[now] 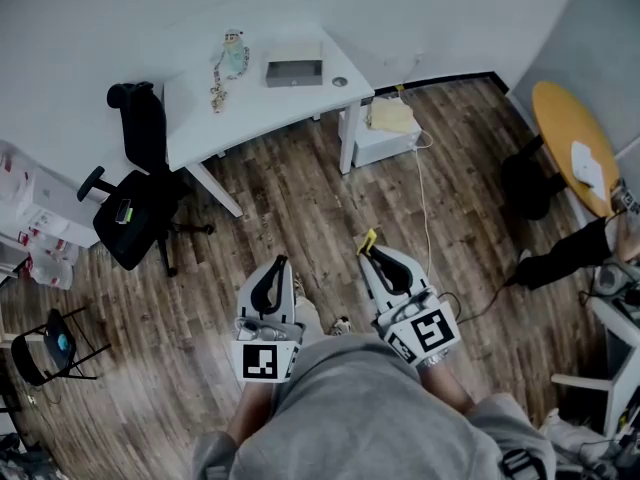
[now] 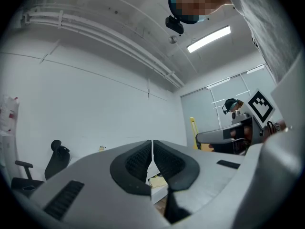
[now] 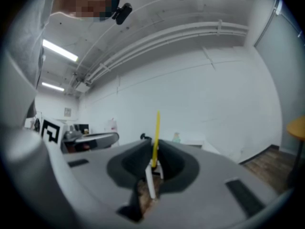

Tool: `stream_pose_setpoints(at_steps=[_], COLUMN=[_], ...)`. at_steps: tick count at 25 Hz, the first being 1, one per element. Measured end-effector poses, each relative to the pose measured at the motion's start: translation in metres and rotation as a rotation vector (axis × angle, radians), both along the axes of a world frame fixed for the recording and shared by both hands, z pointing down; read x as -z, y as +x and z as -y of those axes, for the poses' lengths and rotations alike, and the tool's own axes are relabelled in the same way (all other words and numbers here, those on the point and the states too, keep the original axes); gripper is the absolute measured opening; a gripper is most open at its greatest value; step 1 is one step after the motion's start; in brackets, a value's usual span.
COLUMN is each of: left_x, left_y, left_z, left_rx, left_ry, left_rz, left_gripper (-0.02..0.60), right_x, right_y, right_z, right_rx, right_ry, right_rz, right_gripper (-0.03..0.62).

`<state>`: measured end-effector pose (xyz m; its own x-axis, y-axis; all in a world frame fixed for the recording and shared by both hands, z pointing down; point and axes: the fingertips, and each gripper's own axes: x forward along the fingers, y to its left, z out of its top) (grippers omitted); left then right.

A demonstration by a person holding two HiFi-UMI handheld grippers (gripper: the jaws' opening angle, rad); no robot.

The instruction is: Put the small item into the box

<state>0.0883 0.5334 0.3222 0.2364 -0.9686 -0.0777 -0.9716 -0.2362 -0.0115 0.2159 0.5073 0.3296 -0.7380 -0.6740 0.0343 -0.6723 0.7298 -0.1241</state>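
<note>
Right gripper (image 3: 153,149): held low before the torso, aimed toward 12 o'clock, jaws pinching a thin yellow strip-like small item (image 3: 156,132) that projects past the tips. Left gripper (image 2: 152,147): alongside at 9 o'clock, jaws pressed together on nothing. Open wood-plank floor (image 1: 300,208) lies ahead. A grey rectangular box (image 1: 294,70) sits at 12 o'clock, well apart, near the wall-side edge of the white desk (image 1: 260,103). A black office chair (image 1: 135,208) stands at 10 o'clock.

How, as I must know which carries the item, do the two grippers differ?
The right gripper is shut on a thin yellow item; the left gripper is shut on nothing. In the head view, the right gripper angles inward, the left gripper points nearly straight ahead. Both hang over the wood floor.
</note>
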Motion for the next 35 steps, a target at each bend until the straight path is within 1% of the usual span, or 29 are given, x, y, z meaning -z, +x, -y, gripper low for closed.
stream_pose_setpoints(at_steps=[2,9,16,22,25,29,32,35], left_x=[-0.003,-0.009,-0.017,-0.015,-0.014,-0.016,-0.016,-0.014], left_y=[-0.002,-0.010,-0.023,-0.035,-0.038,-0.050,-0.064,-0.079], left_z=[0.007,0.046,0.098,0.148,0.165,0.188,0.210,0.229], left_rx=[-0.007,-0.035,-0.057,-0.080,-0.099,-0.116,-0.121,-0.124], left_ry=[0.002,0.006,-0.027,-0.022,-0.026,-0.038,-0.041,-0.035], left_rz=[0.008,-0.004,-0.010,-0.016,-0.019,-0.018,-0.026,-0.017], left_gripper=[0.041,0.041,0.041,0.041,0.041,0.041,0.041,0.041], right_x=[-0.001,-0.007,-0.012,-0.014,-0.015,-0.014,-0.014,-0.013], right_y=[-0.003,-0.017,-0.028,-0.040,-0.045,-0.061,-0.078,-0.093], right_z=[0.005,0.035,0.084,0.128,0.145,0.169,0.188,0.207], right_rx=[0.000,-0.020,-0.052,-0.075,-0.091,-0.104,-0.103,-0.105], right_ry=[0.004,0.010,-0.016,-0.038,-0.055,-0.074,-0.074,-0.079], right_rz=[-0.009,-0.036,-0.041,-0.044,-0.037,-0.028,-0.031,-0.030], right_gripper=[0.064,0.064,0.064,0.064,0.065,0.065,0.066,0.065])
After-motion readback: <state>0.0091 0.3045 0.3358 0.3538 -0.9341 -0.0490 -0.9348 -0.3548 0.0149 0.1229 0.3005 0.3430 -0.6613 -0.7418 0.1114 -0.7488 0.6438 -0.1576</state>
